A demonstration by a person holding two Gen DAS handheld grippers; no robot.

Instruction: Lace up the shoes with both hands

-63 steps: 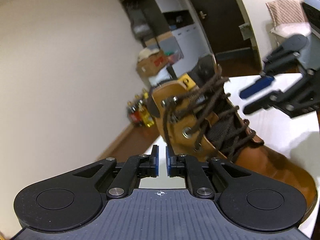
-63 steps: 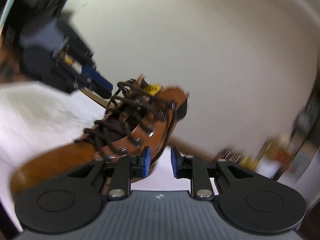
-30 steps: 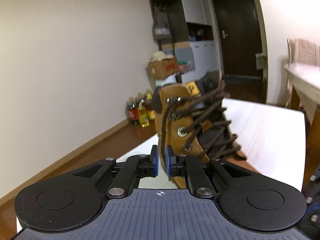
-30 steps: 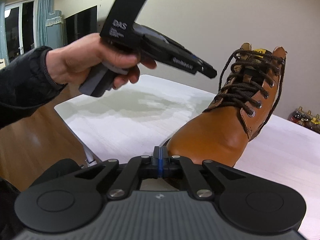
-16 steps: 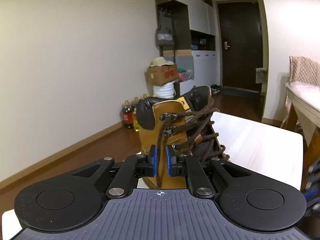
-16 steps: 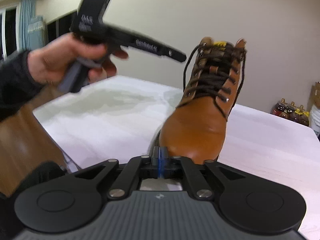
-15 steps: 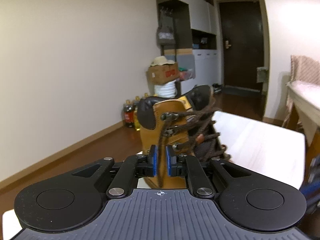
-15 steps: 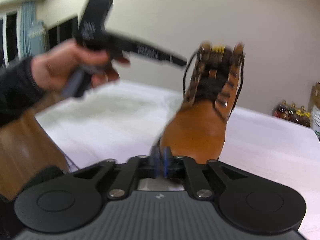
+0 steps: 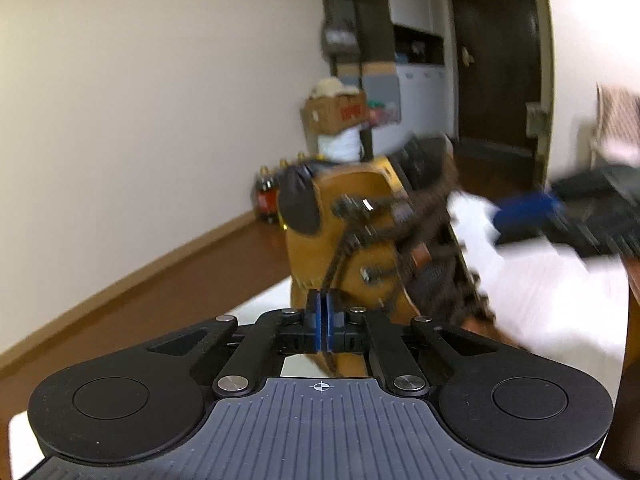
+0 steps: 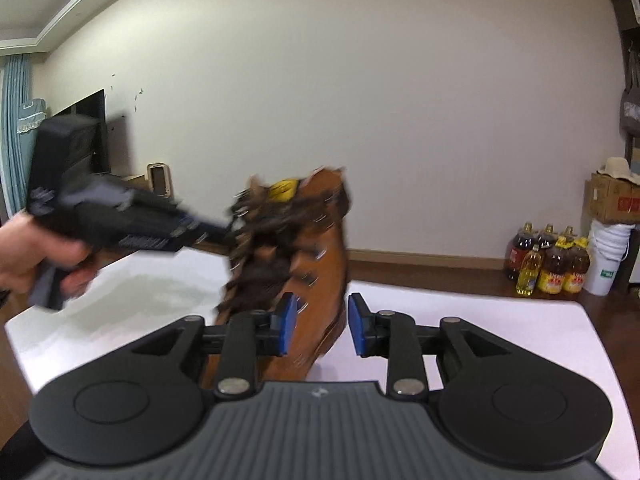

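Boot on the table, one lace end pinched

Nearest, the left gripper is pinched on the brown lace, which runs up toward 12 o'clock to the upper hooks. The right gripper gapes wide and empty. Beyond stands the tan boot on the white table, lower eyelets crossed; blur hides the upper hooks, and no bow shows.

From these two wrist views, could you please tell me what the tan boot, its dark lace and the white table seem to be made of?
The tan ankle boot looks like smooth matte leather, evenly coloured, with small metal eyelets that glint. The dark brown lace appears to be woven cord, though blur hides its texture; the left claw is shut on it. The white table top looks smooth with a dull sheen, perhaps laminate or painted wood.
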